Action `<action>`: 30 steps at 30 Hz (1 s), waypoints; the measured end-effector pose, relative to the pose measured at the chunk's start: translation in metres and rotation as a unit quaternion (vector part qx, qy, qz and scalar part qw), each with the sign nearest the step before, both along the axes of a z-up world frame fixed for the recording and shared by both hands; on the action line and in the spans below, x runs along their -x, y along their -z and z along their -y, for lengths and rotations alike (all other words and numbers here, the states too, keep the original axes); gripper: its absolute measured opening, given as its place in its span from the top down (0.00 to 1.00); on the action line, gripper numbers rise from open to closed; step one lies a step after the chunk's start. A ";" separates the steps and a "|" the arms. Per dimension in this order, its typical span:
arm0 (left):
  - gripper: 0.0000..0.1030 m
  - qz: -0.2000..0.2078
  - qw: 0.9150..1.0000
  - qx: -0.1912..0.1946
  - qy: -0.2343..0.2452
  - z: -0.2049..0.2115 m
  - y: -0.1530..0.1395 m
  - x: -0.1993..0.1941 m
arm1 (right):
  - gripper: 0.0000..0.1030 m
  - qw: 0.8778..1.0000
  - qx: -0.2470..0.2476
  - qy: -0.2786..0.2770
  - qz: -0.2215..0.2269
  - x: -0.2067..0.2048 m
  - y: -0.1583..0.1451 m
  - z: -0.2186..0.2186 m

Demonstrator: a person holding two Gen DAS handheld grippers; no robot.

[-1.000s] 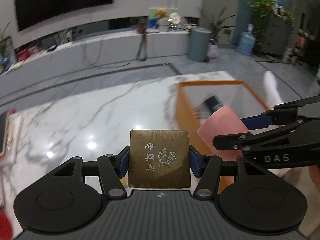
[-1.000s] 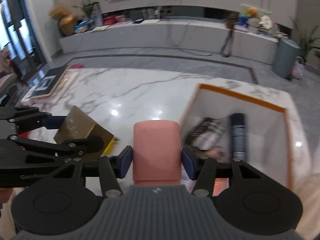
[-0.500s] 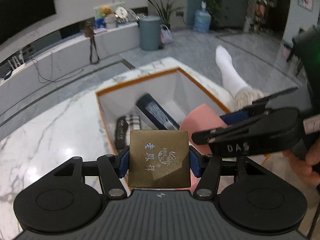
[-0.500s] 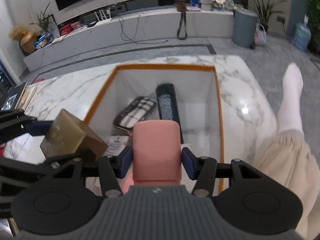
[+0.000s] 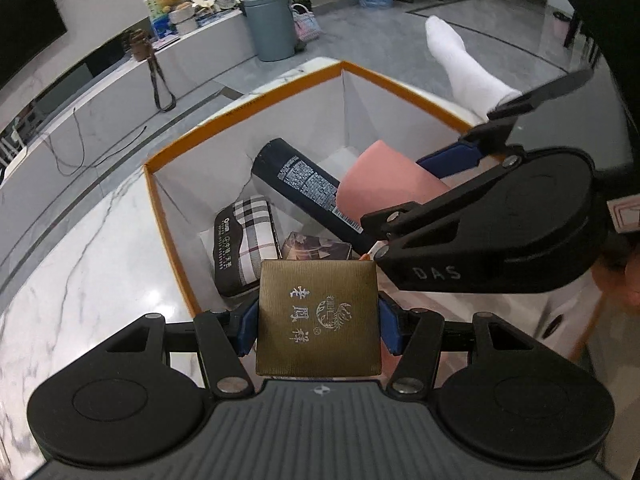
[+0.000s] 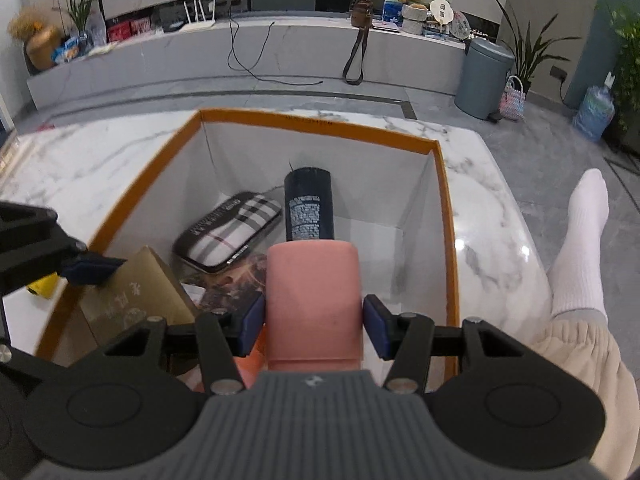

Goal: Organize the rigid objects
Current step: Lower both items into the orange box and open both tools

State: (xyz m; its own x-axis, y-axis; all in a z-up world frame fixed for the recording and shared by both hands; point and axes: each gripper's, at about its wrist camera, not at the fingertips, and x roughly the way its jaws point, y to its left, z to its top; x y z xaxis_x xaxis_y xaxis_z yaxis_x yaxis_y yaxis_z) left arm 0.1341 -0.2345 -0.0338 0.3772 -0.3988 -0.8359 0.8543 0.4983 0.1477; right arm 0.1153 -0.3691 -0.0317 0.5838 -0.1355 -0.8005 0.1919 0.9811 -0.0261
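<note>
My left gripper (image 5: 318, 328) is shut on a gold box (image 5: 318, 316) with silver characters and holds it over the near edge of the orange-rimmed white storage box (image 5: 240, 112). My right gripper (image 6: 314, 322) is shut on a pink box (image 6: 314, 304) and holds it over the same storage box (image 6: 320, 126). The pink box (image 5: 384, 184) and right gripper show at the right in the left wrist view. The gold box (image 6: 132, 300) shows at the left in the right wrist view. Inside lie a dark cylinder can (image 6: 308, 206), a plaid case (image 6: 228, 232) and a dark patterned box (image 5: 316, 246).
The storage box stands on a white marble table (image 5: 80, 248). A small yellow object (image 6: 42, 286) lies on the table left of the box. A person's white-socked leg (image 6: 580, 248) is at the right of the table. A low white bench and a grey bin (image 6: 482, 76) stand behind.
Both grippers have moved from the open table to above the storage box, each still gripping its box. The storage box's inside now fills both views.
</note>
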 end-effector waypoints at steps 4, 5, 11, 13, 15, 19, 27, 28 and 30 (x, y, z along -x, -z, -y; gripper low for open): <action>0.35 0.003 1.000 -0.007 0.016 0.005 0.008 -0.003 | 0.48 1.000 0.003 0.002 -0.010 -0.007 0.009 0.002; 0.35 0.003 1.000 -0.007 0.016 0.005 0.009 -0.003 | 0.48 1.000 0.010 0.001 -0.008 -0.007 0.009 0.001; 0.35 0.006 1.000 -0.010 0.020 0.006 0.014 -0.003 | 0.48 1.000 0.022 -0.001 -0.005 -0.008 0.010 -0.003; 0.35 0.005 1.000 -0.009 0.019 0.005 0.013 -0.002 | 0.48 1.000 0.020 -0.001 -0.003 -0.007 0.009 -0.003; 0.35 0.003 1.000 -0.010 0.018 0.005 0.012 -0.002 | 0.48 1.000 0.018 0.000 -0.001 -0.005 0.009 -0.004; 0.35 0.007 1.000 -0.015 0.017 0.005 0.012 0.000 | 0.48 1.000 0.017 -0.003 0.000 -0.003 0.009 -0.006; 0.35 0.009 1.000 -0.022 0.009 0.009 0.013 -0.002 | 0.48 1.000 0.005 -0.002 0.006 -0.003 0.008 -0.004; 0.35 0.010 1.000 -0.022 0.007 0.009 0.013 -0.003 | 0.48 1.000 0.005 -0.001 0.008 -0.003 0.007 -0.003; 0.34 0.013 1.000 -0.019 0.004 0.009 0.014 -0.003 | 0.48 1.000 0.006 0.002 0.014 -0.002 0.006 -0.003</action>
State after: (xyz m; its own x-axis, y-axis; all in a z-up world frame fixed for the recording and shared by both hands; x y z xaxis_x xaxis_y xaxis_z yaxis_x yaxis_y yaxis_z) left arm 0.1373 -0.2437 -0.0477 0.3954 -0.3695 -0.8409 0.8542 0.4846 0.1887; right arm 0.1171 -0.3665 -0.0376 0.6047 -0.1478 -0.7827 0.1965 0.9799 -0.0332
